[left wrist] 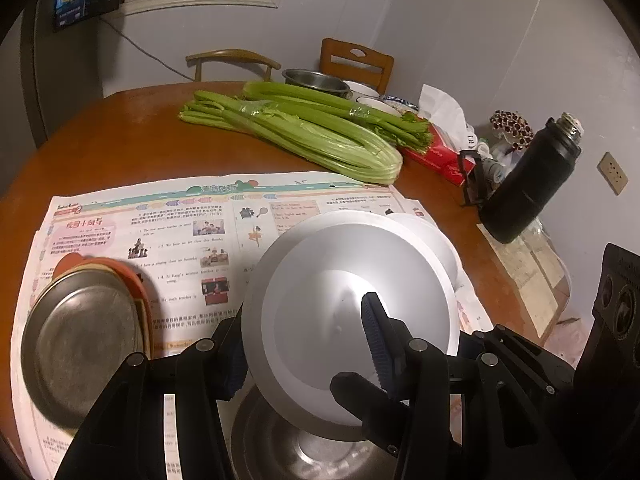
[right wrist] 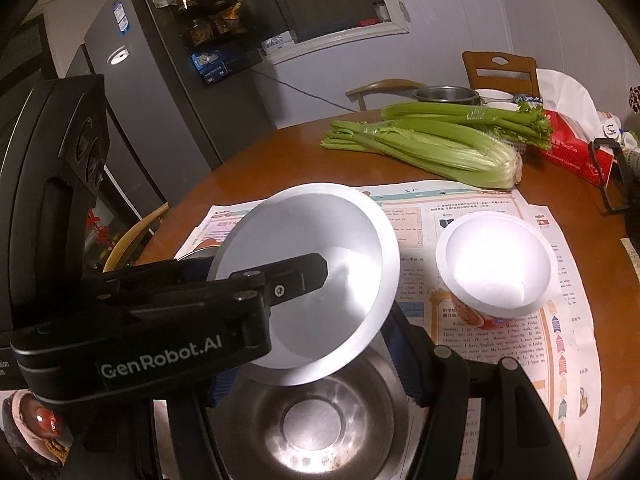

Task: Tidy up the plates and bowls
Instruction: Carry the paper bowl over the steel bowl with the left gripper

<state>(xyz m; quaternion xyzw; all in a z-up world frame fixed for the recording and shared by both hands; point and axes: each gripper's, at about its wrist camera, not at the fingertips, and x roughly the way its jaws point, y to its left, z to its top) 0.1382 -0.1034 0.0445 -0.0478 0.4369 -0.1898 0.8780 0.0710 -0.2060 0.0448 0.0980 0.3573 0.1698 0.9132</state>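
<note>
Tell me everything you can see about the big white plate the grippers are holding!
The white plate is round, deep and smooth, with a wide rim; it looks like plastic or ceramic, and seems empty. It is tilted, lifted above a shiny metal bowl. The left gripper pinches its near rim, one finger lying inside. The right gripper also seems to grip its lower rim. Behind it, on a newspaper, stands a white cup.
</note>
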